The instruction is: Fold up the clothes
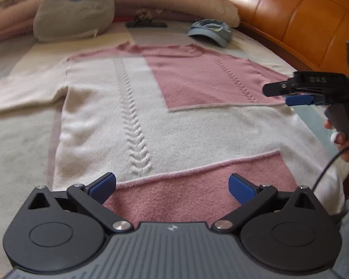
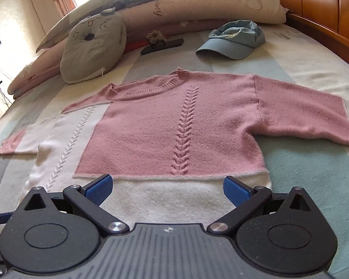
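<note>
Pink-and-white cable-knit sweater (image 2: 165,125) laid flat on the striped bed (image 2: 309,176), both grippers clear of it.

Left gripper (image 1: 172,186) hovers over the sweater's hem, blue-padded fingers spread wide, empty. Right gripper (image 2: 168,187) likewise spread and empty, above the white lower band. Light-blue cotton cap (image 2: 232,39) and grey animal-face cushion (image 2: 93,46) sit beyond the collar, near the wooden headboard (image 2: 314,0) edge.

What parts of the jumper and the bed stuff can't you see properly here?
- Sweater right cuff: cut by right wrist view's edge.
- Its hem: hidden behind left gripper and right gripper.
- Dark object by cap: too small to identify.
- Cushion: blurred, left view.
</note>
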### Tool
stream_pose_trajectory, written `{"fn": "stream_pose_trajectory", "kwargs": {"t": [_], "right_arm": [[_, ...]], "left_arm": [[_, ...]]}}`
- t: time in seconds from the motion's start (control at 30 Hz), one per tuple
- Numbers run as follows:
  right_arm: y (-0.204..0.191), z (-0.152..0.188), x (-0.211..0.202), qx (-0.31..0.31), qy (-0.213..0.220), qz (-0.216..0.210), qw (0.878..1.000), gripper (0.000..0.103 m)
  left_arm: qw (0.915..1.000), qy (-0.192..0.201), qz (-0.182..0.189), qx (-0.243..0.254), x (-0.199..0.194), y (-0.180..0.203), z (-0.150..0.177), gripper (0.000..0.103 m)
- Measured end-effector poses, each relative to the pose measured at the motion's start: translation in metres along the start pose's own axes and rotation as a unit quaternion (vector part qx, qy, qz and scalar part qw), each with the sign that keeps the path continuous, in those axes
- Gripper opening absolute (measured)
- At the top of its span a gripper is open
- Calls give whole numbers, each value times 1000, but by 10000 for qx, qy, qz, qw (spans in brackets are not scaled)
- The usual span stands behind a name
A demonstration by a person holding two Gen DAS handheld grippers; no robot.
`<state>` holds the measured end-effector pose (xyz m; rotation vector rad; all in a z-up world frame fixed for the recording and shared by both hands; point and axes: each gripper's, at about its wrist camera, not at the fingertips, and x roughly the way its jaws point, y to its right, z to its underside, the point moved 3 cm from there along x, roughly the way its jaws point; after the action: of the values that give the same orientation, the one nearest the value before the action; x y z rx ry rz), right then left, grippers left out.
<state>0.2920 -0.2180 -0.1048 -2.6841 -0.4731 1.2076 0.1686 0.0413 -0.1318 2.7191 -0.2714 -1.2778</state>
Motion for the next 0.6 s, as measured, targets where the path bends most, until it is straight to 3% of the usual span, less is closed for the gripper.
{"fn": "stream_pose_trajectory", "kwargs": {"t": [0.1, 0.23, 0.33, 0.47, 0.6], "right_arm": [[-6, -6, 4, 98, -20, -55, 9999, 103], [-24, -11, 8, 58, 26, -279, 9996, 103], [-34, -11, 13, 9, 27, -441, 9990, 103], [-43, -9, 19, -38, -10, -654, 9979, 103], [-52, -7, 25, -85, -47, -867, 9962, 103]], "left_arm": [[9997, 214, 25, 81, -6, -2, 15, 102], [9998, 107, 97, 125, -21, -12, 15, 102], [9998, 194, -85, 16, -34, -39, -13, 102], [9964, 561, -632, -120, -52, -97, -70, 102], [9888, 898, -934, -744, -59, -178, -126, 102]]}}
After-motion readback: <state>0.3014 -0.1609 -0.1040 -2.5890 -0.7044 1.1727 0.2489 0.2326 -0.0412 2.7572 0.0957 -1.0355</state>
